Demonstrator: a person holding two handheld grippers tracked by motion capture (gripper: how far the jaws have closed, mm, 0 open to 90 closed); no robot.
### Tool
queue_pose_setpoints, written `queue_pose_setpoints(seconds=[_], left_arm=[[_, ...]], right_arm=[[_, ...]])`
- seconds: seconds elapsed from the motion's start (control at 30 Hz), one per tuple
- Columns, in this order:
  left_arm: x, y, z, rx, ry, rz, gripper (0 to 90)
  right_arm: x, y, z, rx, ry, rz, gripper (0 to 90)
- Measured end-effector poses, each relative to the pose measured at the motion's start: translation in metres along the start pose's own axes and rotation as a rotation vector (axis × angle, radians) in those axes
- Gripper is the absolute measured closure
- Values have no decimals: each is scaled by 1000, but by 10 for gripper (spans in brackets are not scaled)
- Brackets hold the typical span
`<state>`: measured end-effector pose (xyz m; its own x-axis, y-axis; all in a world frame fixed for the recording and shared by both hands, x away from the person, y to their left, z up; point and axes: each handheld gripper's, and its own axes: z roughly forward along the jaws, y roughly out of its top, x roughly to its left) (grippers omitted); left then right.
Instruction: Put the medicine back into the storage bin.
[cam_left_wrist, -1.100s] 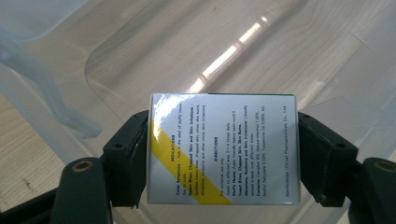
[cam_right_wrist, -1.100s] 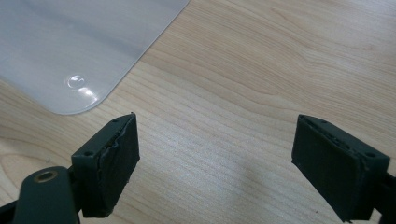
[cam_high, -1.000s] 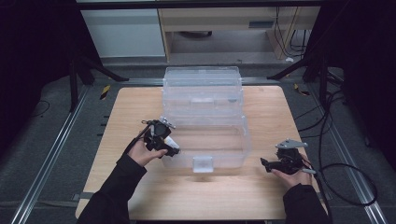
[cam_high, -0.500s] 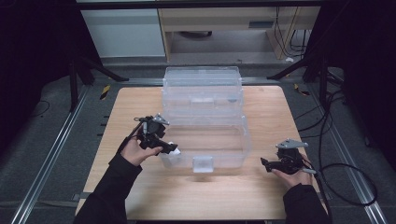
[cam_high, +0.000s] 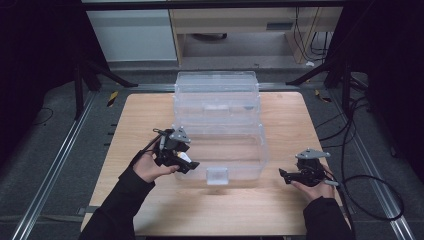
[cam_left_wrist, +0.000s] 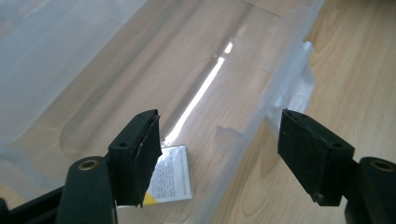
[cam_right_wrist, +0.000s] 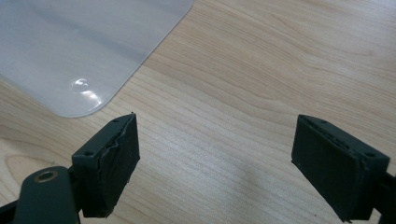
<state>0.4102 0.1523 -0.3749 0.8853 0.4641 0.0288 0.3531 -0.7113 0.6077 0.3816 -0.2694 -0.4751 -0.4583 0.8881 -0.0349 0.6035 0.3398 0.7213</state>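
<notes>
Lab-style recording bay, wooden table (cam_high: 150, 115) set between metal floor rails (cam_high: 55, 165), dark mat (cam_high: 45, 140), black stand legs (cam_high: 107, 75), loose cables (cam_high: 350, 125), pale cabinets (cam_high: 132, 35) behind

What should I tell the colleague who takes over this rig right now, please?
Left gripper: open, nothing held, at the left front corner of the clear drawer.
Right gripper: open, nothing held, low over the table right of the drawer.
Small printed box: lies inside the pulled-out drawer, at its front.
Done: box looks placed in the drawer.
Left: probably push the drawer back into the clear cabinet.
</notes>
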Motion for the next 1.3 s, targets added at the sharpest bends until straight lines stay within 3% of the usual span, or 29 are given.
queue_pose_setpoints(seconds=[0.27, 0.63, 0.93, 1.3], left_arm=[[-10, 7, 19, 34, -49, 57, 339], [-19, 18, 37, 33, -101, 127, 381], [-21, 27, 53, 50, -115, 147, 420], [-23, 26, 68, 102, -149, 176, 460]], right_arm=[[1, 2, 1, 1, 8, -11, 163], [2, 3, 3, 2, 18, -26, 168], [2, 4, 3, 2, 20, -24, 172], [4, 6, 5, 8, 25, -40, 174]])
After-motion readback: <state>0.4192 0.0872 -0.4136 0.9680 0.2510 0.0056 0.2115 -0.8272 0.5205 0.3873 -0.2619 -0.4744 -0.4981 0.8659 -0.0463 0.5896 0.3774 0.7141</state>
